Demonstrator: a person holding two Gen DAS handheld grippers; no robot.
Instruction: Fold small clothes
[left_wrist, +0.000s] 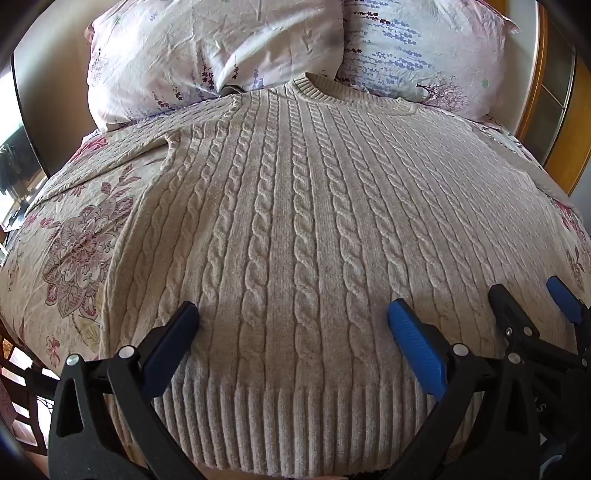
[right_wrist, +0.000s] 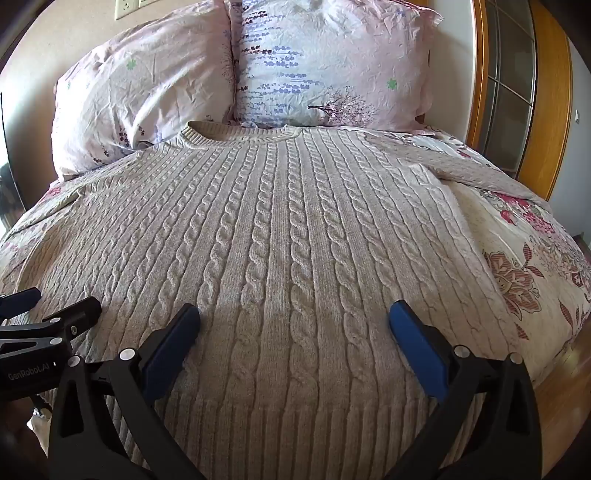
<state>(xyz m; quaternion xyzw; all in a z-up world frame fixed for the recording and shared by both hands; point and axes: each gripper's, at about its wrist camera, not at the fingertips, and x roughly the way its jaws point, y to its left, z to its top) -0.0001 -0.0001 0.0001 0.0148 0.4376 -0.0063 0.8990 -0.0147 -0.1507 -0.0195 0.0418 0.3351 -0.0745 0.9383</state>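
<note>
Above the flat cable-knit sweater (left_wrist: 295, 221) on the bed, both hand-held grippers, left (left_wrist: 293, 317) and right (right_wrist: 294, 317), are spread wide, empty.

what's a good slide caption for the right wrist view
Open right hand-held gripper hovering over the hem end of a cream cable-knit sweater spread flat on a floral bedspread, unfolded.

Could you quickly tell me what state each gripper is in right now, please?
Left gripper: open wide, holding nothing, over the cable-knit sweater near its hem.
Right gripper: open wide, holding nothing, over the same sweater beside the left one.
</note>
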